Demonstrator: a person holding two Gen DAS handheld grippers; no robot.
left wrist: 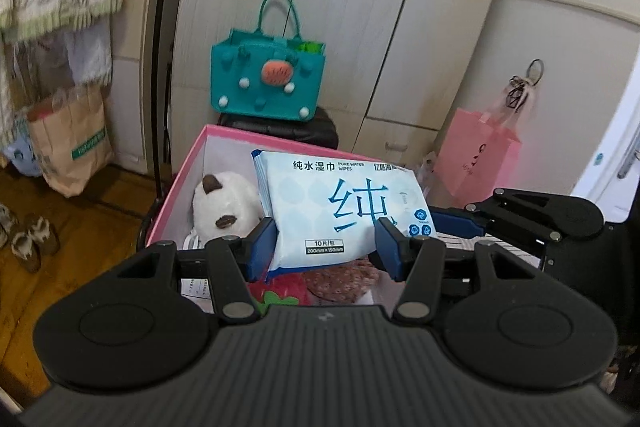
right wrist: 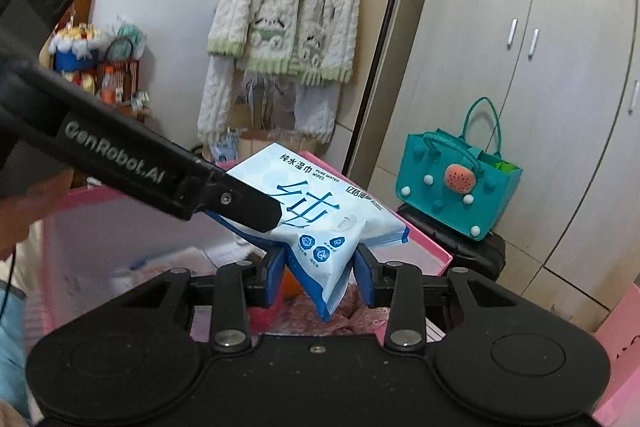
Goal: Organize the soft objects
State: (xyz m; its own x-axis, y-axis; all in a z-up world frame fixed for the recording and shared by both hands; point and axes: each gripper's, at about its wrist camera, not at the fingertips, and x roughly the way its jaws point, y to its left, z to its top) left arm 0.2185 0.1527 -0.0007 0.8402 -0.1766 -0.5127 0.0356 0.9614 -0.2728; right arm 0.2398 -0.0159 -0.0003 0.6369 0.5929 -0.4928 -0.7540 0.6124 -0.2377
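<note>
A white-and-blue pack of wet wipes (left wrist: pixel 336 203) hangs over an open pink storage box (left wrist: pixel 188 163), held from two sides. My left gripper (left wrist: pixel 326 247) is shut on its near edge, blue pads pressing both sides. In the right wrist view my right gripper (right wrist: pixel 322 275) is shut on a lower corner of the wipes pack (right wrist: pixel 320 211), and the left gripper's black finger (right wrist: pixel 248 207) clamps the pack from the left. Inside the box lie a white plush cat (left wrist: pixel 224 207), a red strawberry item (left wrist: pixel 280 291) and floral cloth (left wrist: pixel 340 279).
A teal felt bag (left wrist: pixel 268 83) sits on a black case (left wrist: pixel 288 131) behind the box, against a beige wardrobe (left wrist: pixel 360 7). A pink paper bag (left wrist: pixel 476 159) hangs at the right. A brown paper bag (left wrist: pixel 68 143) and slippers (left wrist: pixel 32 239) are on the wooden floor at the left. A knitted cardigan (right wrist: pixel 284 23) hangs on the wall.
</note>
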